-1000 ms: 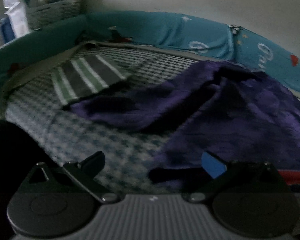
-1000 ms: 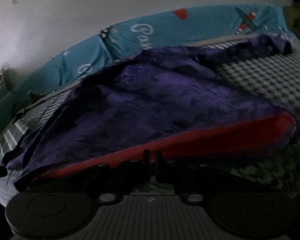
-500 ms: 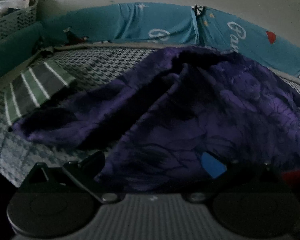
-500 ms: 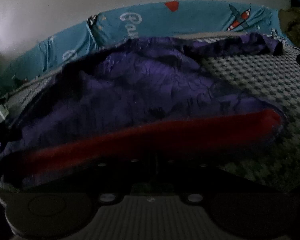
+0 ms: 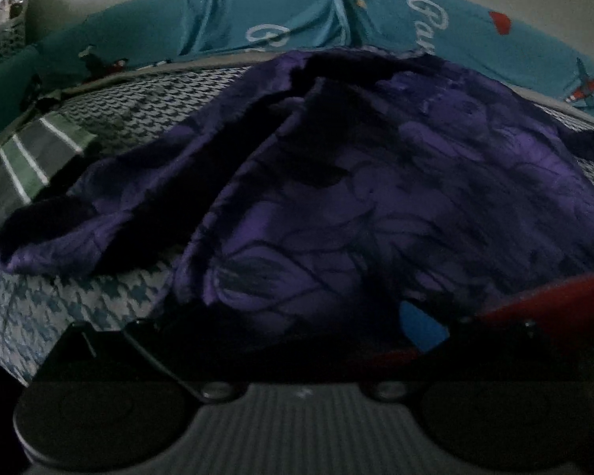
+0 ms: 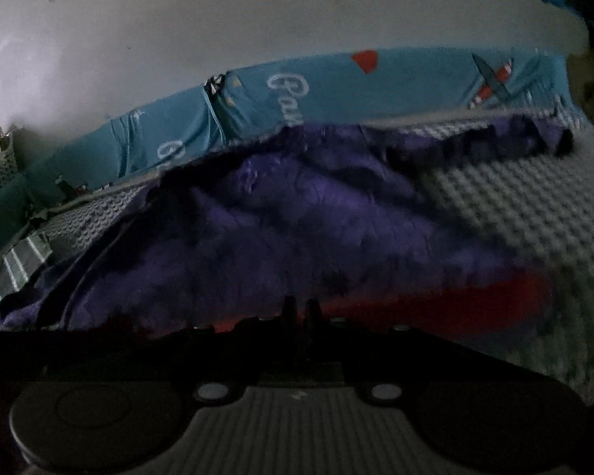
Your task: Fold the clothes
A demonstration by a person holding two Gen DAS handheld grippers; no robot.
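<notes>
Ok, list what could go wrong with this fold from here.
1. The right gripper pinches only the red hem; it may slip out.
2. The left gripper is open over the purple garment, so lifting now could drag it one-sided.
3. The trailing sleeve might catch the striped cloth.

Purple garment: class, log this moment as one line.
purple garment: crumpled on bed | right gripper: shut on red hem | left gripper: open
</notes>
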